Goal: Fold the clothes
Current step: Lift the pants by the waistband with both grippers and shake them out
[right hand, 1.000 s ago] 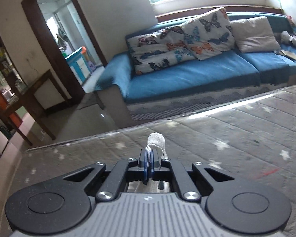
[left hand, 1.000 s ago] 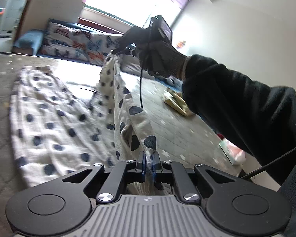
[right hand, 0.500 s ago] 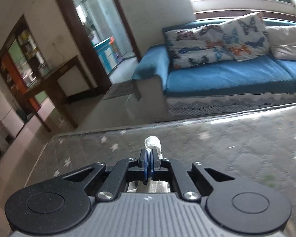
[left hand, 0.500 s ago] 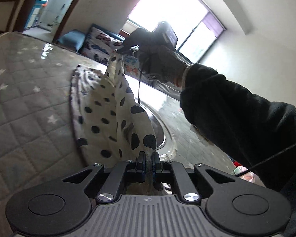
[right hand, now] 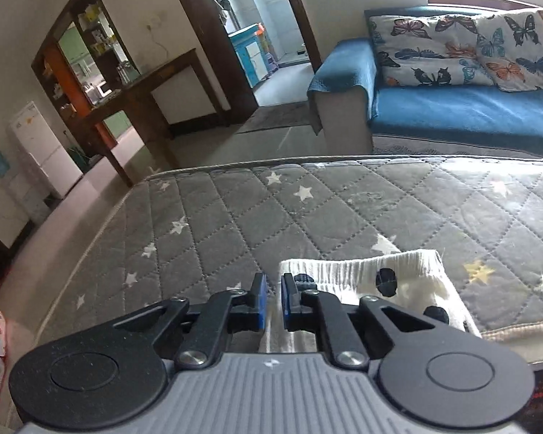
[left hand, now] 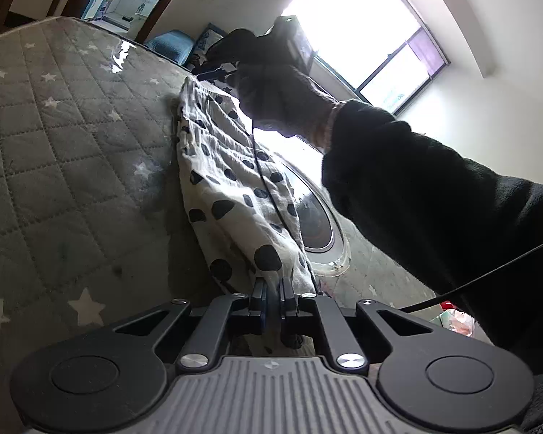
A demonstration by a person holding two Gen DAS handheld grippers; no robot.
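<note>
Since earlier, my right hand-held gripper [right hand: 272, 298] has spread, dropping the dotted garment [left hand: 231, 195] on the starred mattress [right hand: 307, 209] before a blue sofa [right hand: 452, 108]; my left hand-held gripper [left hand: 271, 298] pinches its near end, long axis toward 11 o'clock.

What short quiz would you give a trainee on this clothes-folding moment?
1. True or false: the right gripper is clamped on the polka-dot garment.
2. The garment lies on: A) an ironing board, B) a star-quilted mattress, C) a chair.
3. Fill in: the ___ gripper pinches the garment's near edge.
Key: 1 false, its jaws stand open beside the cloth; 2 B; 3 left, the left gripper.
</note>
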